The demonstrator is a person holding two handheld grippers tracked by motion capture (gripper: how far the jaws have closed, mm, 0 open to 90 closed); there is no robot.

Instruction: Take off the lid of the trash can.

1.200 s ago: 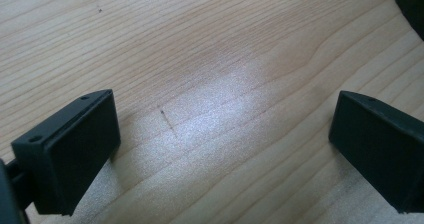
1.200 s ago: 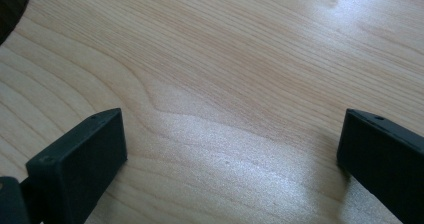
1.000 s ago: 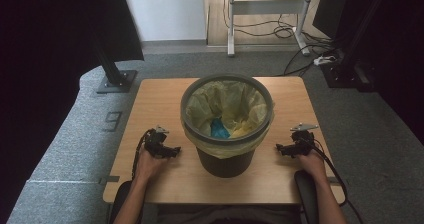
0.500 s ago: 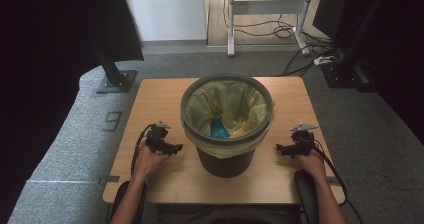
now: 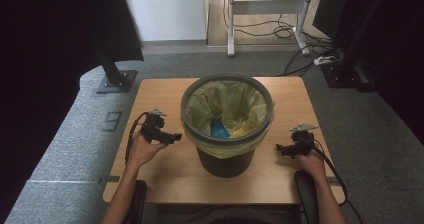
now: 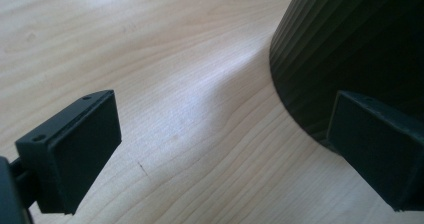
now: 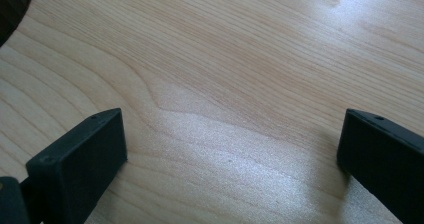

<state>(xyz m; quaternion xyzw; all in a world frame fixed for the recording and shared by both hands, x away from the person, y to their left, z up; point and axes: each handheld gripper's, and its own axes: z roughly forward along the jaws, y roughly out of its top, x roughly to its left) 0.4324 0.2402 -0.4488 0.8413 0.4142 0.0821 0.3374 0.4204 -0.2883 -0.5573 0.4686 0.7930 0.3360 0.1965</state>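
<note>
Left tongs [image 5: 172, 136], jaws wide apart and empty, have risen and neared the bin [image 5: 227, 124] mid-counter [image 5: 160, 174]; right tongs [image 5: 281, 149], equally spread and empty, are unchanged. Floor marking "9" [image 5: 113, 120].

looks to me like a lab or office test room: grey carpet [image 5: 165, 64] underfoot, a small wooden table [image 5: 160, 169] in the middle, a metal desk frame [image 5: 267, 14] at 12 o'clock with cables [image 5: 280, 31] and a power strip [image 5: 324, 60] lying at 1 o'clock, black curtains [image 5: 55, 29] at 10.
</note>
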